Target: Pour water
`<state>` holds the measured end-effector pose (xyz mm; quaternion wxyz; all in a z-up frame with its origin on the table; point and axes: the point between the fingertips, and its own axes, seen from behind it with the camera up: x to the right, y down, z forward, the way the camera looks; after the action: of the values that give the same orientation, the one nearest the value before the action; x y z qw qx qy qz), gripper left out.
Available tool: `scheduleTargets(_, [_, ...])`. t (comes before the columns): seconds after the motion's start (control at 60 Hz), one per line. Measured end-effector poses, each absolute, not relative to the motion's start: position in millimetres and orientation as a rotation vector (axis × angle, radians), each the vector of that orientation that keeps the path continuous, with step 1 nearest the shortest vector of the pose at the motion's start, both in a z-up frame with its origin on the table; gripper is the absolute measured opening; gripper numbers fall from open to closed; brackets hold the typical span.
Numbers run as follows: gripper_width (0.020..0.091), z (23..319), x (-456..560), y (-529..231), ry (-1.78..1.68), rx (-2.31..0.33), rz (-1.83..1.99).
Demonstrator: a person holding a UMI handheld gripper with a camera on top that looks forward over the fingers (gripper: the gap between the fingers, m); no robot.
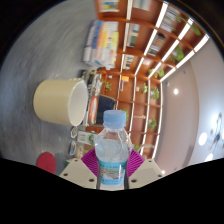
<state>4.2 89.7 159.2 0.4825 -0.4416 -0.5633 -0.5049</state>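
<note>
The hand-held gripper point(113, 165) is pinching a clear water bottle point(113, 150) between its two pink pads point(91, 160), which press on either side of the labelled body. The bottle stands roughly in line with the fingers, its pale blue cap point(116, 119) apparently still fitted. A cream mug point(60, 100) lies beyond the fingers and off to their left, seen with its mouth turned partly toward the camera; the whole scene appears strongly tilted, with shelving point(125, 35) and ceiling lights point(160, 40) ahead. A small red object point(46, 161) sits near the left finger; its identity cannot be determined.

Assessment: pouring has not begun, and the bottle mouth is well apart from the mug.

Risks noted:
- If the cap is indeed on, no water will leave the bottle.
- The thin plastic body may deform or slip under the pads during tilting.
- Pouring from this offset would likely miss the mug and wet the bench, which is not clearly visible.
</note>
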Motion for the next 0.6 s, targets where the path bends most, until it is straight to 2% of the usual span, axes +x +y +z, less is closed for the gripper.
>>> scheduleTargets(0.133, [0.0329,163,23,76,-1.05,-1.41,-0.77])
scheduleTargets(0.283, [0.0328,148,49,69,-0.644,-1.69,-0.221])
scheduleTargets(0.433, [0.033,119,59,72,-0.369,-1.794,0.173])
scheduleTargets(0.6, [0.0329,86,61,78,-0.276,-1.83,0.292])
